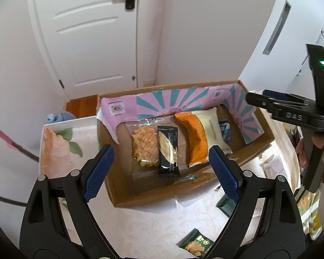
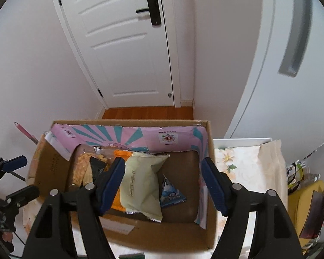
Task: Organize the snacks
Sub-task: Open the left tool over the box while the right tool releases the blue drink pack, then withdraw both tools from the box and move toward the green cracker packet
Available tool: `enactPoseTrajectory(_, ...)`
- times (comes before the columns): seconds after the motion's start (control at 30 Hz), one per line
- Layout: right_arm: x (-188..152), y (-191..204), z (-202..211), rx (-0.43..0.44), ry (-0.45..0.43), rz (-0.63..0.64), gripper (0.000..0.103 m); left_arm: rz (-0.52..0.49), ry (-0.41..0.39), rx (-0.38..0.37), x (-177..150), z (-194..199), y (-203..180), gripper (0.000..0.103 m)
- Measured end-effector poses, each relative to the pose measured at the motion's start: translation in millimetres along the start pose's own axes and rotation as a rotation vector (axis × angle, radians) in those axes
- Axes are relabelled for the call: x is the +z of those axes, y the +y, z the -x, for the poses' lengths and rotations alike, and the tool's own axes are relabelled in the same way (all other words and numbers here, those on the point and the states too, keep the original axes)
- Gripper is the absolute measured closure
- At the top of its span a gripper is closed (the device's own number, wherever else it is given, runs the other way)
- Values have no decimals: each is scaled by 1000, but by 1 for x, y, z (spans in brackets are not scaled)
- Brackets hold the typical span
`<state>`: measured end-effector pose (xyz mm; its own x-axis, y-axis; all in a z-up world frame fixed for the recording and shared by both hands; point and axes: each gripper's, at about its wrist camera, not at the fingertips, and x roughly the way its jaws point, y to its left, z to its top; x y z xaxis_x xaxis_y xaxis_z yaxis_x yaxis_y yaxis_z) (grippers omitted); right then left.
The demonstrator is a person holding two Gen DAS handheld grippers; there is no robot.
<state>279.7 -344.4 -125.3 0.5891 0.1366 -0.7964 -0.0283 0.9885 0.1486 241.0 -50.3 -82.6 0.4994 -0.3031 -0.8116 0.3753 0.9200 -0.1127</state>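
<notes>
An open cardboard box (image 1: 121,198) with pink and teal lining stands on the table. In it lie a waffle pack (image 1: 145,146), a black and gold bar (image 1: 168,151), an orange packet (image 1: 194,138), a cream packet (image 1: 211,129) and a blue packet (image 1: 225,129). My left gripper (image 1: 162,170) is open and empty above the box's near side. My right gripper (image 2: 162,185) is open and empty above the box (image 2: 172,237), over the cream packet (image 2: 140,185) and blue packet (image 2: 171,192). The right gripper also shows in the left wrist view (image 1: 276,103).
A green snack pack (image 1: 196,245) and a dark green pack (image 1: 226,205) lie on the floral tablecloth (image 1: 60,149) near the box. A beige bag (image 2: 270,164) and a yellow container (image 2: 308,207) sit to the right. A white door (image 2: 127,43) and cabinet (image 2: 280,64) stand behind.
</notes>
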Motion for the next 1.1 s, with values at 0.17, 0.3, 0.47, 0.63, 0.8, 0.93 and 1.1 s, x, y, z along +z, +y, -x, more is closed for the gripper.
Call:
enactPoseTrajectory(0.17, -1, -8, 45, 29, -73, 9, 35, 34, -49, 44, -5, 31, -10, 15)
enactPoseTrajectory(0.3, -7, -16, 77, 46, -123, 26, 34, 81, -93, 90, -15, 59, -24, 15)
enactPoseTrajectory(0.47, -21, -30, 114, 88, -173, 56, 7, 154, -129, 151, -38, 90, -43, 15)
enactPoseTrajectory(0.63, -40, -37, 140, 94, -202, 116, 1, 222, -159, 208, -69, 113, -62, 15)
enactPoseTrajectory(0.8, -66, -42, 147, 134, -158, 183, 1, 310, -146, 260, -109, 124, -75, 15)
enactPoseTrajectory(0.93, -88, -45, 149, 149, -148, 223, 1, 354, -109, 290, -136, 119, -82, 15)
enactPoseTrajectory(1.1, -117, -44, 157, 78, -209, 278, 0, 418, -69, 284, -164, 99, -87, 15)
